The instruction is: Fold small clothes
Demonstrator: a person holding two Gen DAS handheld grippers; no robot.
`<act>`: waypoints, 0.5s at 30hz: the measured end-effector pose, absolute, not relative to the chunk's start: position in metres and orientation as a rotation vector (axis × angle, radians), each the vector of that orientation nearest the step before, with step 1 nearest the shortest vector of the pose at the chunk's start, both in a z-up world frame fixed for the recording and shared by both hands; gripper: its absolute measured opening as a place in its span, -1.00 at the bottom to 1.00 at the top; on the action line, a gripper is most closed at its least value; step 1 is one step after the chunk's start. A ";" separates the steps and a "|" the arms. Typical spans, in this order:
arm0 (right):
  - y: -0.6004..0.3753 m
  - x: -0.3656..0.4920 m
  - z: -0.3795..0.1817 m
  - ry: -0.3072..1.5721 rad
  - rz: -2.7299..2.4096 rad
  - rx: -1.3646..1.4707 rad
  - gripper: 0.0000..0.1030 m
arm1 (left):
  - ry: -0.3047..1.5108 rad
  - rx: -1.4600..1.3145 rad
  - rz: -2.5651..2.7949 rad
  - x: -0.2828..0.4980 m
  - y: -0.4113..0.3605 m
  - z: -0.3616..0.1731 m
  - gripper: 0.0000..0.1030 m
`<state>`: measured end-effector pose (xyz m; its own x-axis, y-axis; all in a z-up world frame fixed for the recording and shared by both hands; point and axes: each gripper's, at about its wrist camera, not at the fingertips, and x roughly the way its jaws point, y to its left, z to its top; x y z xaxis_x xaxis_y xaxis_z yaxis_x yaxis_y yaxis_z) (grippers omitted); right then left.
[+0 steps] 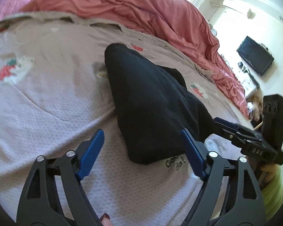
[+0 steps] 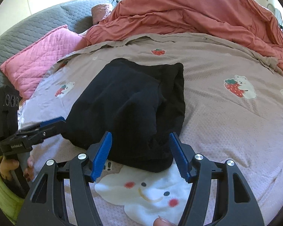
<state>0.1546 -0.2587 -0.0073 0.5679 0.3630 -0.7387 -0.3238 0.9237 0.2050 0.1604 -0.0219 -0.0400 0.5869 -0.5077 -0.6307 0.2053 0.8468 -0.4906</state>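
**Black garment lying ahead of two open grippers on a bed**

A black garment (image 2: 134, 109) is shown bunched on a mauve bedspread (image 2: 226, 131) printed with strawberries and white bears. In the right wrist view the right gripper (image 2: 140, 155) is seen with its blue pads held wide apart, the near hem of the garment lying between and just ahead of them; nothing is clamped. In the left wrist view the left gripper (image 1: 144, 150) is likewise spread, with the garment's near corner beside its right pad and not gripped. The long axis of the garment is judged to run away from both grippers toward the heaped coral duvet (image 2: 198, 13). The right gripper is centred on the near hem, whereas the left stands off toward the garment's left edge, so the right appears the nearer. Whether either pad touches cloth cannot be told. A pink quilted pillow (image 2: 41, 58) lies at the far left. No container is visible. The fold is judged not yet begun, since the cloth lies rumpled.
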 end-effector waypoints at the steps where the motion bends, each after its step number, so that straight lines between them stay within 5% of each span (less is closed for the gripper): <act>1: -0.261 0.157 -0.008 0.879 0.407 0.060 0.20 | 0.861 -0.412 -0.428 0.163 -0.023 -0.042 0.38; 4: -0.267 0.165 -0.013 0.897 0.405 0.109 0.20 | 0.910 -0.466 -0.408 0.175 -0.024 -0.049 0.26; 8: -0.268 0.170 -0.023 0.916 0.411 0.131 0.13 | 0.950 -0.516 -0.422 0.182 -0.025 -0.063 -0.20; 9: -0.267 0.171 -0.027 0.923 0.417 0.126 -0.21 | 0.952 -0.513 -0.419 0.181 -0.025 -0.067 -0.23; 12: -0.266 0.168 -0.030 0.927 0.435 0.094 -0.64 | 0.954 -0.530 -0.429 0.179 -0.021 -0.070 -0.27; 15: -0.266 0.159 -0.021 0.910 0.455 0.079 -0.63 | 0.950 -0.511 -0.430 0.178 -0.021 -0.070 -0.27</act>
<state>0.1590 -0.2662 -0.0211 0.5260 0.4127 -0.7437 -0.3466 0.9025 0.2557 0.1779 -0.0215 -0.0695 0.5146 -0.5562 -0.6526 0.1226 0.8010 -0.5860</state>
